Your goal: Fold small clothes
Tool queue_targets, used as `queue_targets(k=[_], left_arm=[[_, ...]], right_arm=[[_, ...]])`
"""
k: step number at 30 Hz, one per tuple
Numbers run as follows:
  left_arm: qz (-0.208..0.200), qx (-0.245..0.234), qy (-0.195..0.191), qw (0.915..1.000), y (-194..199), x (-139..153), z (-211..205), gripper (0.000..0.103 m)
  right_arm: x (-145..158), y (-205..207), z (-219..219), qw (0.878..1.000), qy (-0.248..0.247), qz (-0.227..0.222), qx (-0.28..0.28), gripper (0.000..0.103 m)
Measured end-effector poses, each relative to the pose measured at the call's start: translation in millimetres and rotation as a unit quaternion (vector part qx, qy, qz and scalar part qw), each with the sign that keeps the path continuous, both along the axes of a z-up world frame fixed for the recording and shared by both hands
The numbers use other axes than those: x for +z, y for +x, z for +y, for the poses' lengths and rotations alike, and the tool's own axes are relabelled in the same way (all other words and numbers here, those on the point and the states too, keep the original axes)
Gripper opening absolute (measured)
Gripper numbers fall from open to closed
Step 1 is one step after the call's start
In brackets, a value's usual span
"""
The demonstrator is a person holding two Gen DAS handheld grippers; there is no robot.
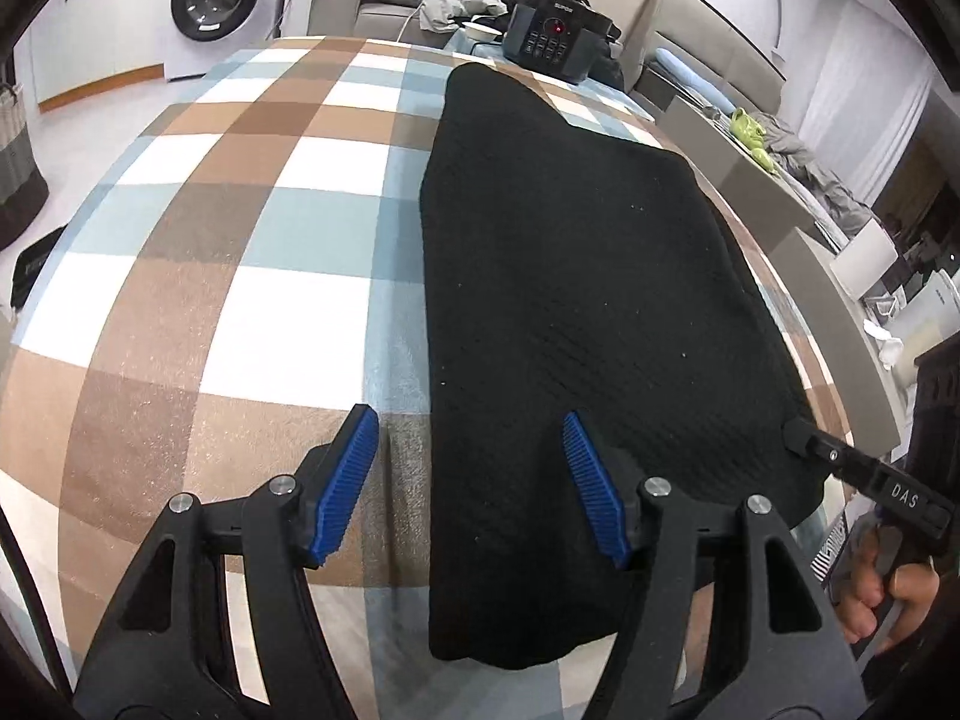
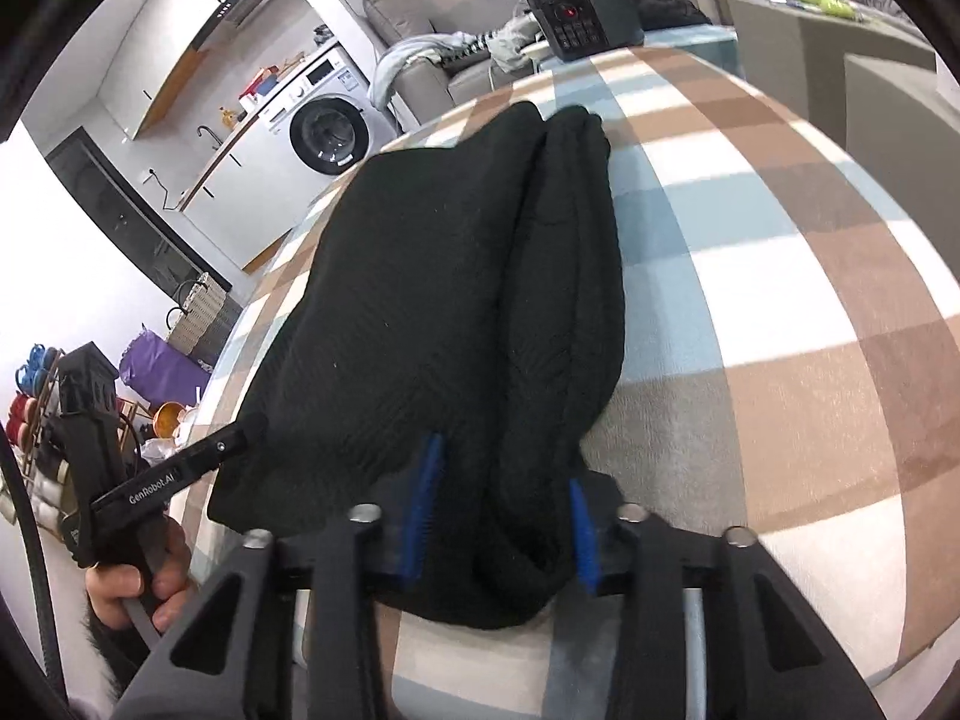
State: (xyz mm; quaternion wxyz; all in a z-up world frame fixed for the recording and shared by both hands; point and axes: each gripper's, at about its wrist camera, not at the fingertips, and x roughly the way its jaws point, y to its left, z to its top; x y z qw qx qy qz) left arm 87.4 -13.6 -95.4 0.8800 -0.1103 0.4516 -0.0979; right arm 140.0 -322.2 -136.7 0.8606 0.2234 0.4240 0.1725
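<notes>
Knit fabric fills my left wrist view: a black ribbed folded garment [image 1: 576, 312] lies flat on the brown, white and blue checked fleece tablecloth [image 1: 240, 240], my left gripper [image 1: 471, 480] gaping over its left edge. Right wrist view: my right gripper [image 2: 501, 510] pinches its bunched near fold.

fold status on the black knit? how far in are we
Done: the black knit lies as a long band on the checked cloth, one side lapped inward. In hand: right claw is around its near-end bunch; left claw is open over its other near edge, gripping nothing. Left: fold it end to end.
</notes>
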Motion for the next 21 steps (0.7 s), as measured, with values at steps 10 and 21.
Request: queue_targets(k=[10,21], left_arm=[[-0.001,-0.008,-0.014,0.9999,26,-1,-4,0.029],[-0.003,0.017,-0.001,0.9999,98,3,1,0.029]], right_arm=[[0,29,5,1.0,-0.012,-0.003,-0.006,0.022],[8,100,17,0.999,-0.023,0.001,-0.042,0.022]])
